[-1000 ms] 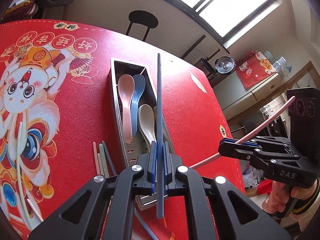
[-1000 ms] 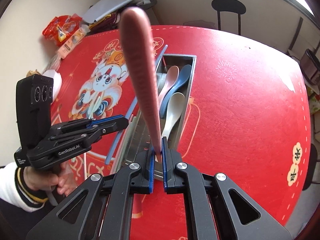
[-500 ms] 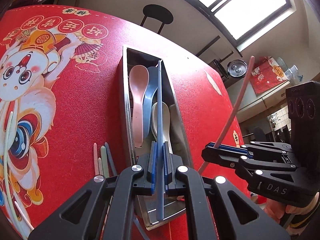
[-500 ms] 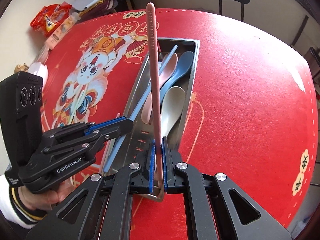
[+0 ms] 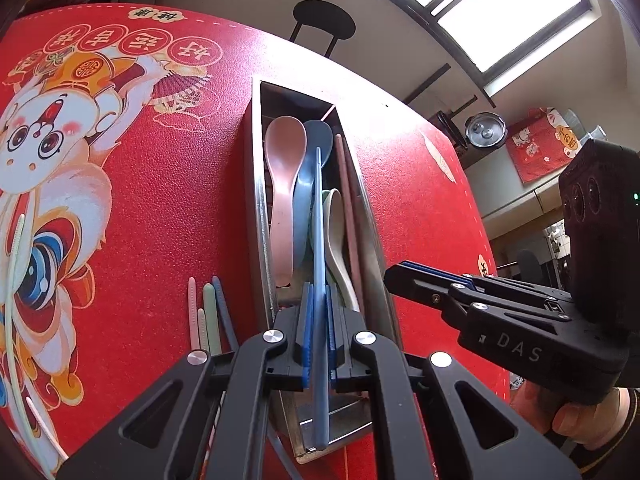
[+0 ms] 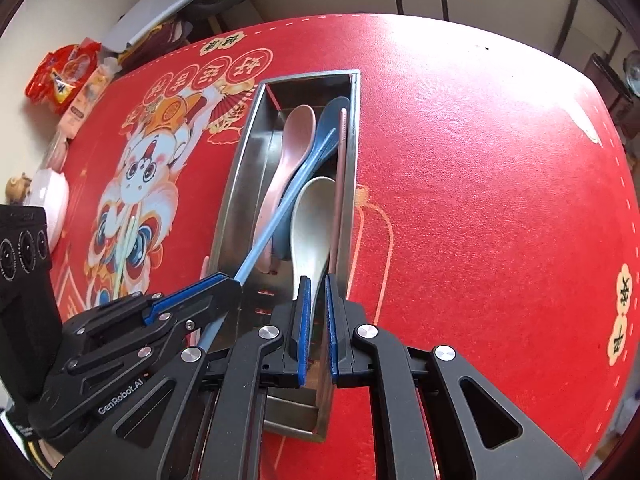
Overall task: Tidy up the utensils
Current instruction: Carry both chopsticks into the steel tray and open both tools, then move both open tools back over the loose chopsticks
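Left gripper [image 5: 318, 328] clamps the blue chopstick [image 5: 319, 240] above the steel tray [image 5: 256, 200] at frame centre. Right gripper [image 6: 316, 320], its jaws slightly apart, holds nothing; the pink chopstick [image 6: 340, 184] lies inside. An early release could bounce the blue one off the spoons

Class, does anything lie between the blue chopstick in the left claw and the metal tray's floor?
Yes: the blue spoon and cream spoon lie in the tray directly under the blue chopstick; it would likely rest on them.

Steel tray [image 6: 244, 152] w/ pink [image 6: 294, 140], navy [image 5: 308, 200] & cream spoons [image 6: 314, 216] lying lengthwise, pink chopstick [image 6: 341, 184] along its right wall, blue chopstick [image 5: 319, 240] slanting in above the spoons.
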Demonstrator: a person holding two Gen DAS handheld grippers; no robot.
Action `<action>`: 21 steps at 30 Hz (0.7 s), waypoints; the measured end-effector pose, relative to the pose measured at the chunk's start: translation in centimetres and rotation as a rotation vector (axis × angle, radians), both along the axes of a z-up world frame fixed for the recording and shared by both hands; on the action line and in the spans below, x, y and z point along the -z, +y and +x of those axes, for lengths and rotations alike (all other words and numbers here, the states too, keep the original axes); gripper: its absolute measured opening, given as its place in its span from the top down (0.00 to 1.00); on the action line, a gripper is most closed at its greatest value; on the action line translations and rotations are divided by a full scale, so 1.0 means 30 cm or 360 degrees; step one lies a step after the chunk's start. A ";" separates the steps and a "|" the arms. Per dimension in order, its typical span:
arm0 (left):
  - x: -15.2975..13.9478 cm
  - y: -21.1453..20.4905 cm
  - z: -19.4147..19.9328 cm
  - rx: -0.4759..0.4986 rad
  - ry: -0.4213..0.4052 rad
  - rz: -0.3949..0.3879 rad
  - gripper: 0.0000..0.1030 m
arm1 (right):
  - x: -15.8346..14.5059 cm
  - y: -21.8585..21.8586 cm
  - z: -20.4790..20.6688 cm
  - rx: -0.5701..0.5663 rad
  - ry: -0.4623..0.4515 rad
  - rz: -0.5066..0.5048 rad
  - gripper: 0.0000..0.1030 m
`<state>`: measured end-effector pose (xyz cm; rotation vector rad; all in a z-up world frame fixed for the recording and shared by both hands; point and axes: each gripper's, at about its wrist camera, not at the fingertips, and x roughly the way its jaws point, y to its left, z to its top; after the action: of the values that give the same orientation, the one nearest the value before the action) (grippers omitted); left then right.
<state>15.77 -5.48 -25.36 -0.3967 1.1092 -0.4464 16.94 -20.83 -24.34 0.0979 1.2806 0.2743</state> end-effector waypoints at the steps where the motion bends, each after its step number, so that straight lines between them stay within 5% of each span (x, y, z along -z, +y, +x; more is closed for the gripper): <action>1: -0.003 -0.007 0.002 0.0007 -0.0004 -0.0003 0.94 | -0.002 0.000 -0.002 0.0007 -0.0006 0.0003 0.92; 7: -0.059 0.011 -0.004 0.0027 -0.0077 0.0011 0.88 | -0.046 -0.002 -0.038 0.0022 -0.0057 0.0013 0.92; 15: -0.188 0.116 -0.069 0.0097 -0.0274 0.0148 0.48 | -0.101 -0.009 -0.131 0.0061 -0.0135 0.0077 0.89; 16: -0.203 0.134 -0.083 0.0112 -0.0295 0.0171 0.45 | -0.107 -0.006 -0.146 0.0062 -0.0140 0.0087 0.86; 18: -0.222 0.175 -0.110 0.0139 -0.0311 0.0205 0.33 | -0.122 0.001 -0.174 0.0067 -0.0172 0.0101 0.54; 21: -0.234 0.253 -0.156 0.0166 -0.0298 0.0214 0.19 | -0.145 0.012 -0.228 0.0056 -0.0244 0.0146 0.49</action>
<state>11.09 2.11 -18.33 -0.1752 0.9743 -0.4877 10.10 -20.46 -19.98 0.1746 1.1132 0.3045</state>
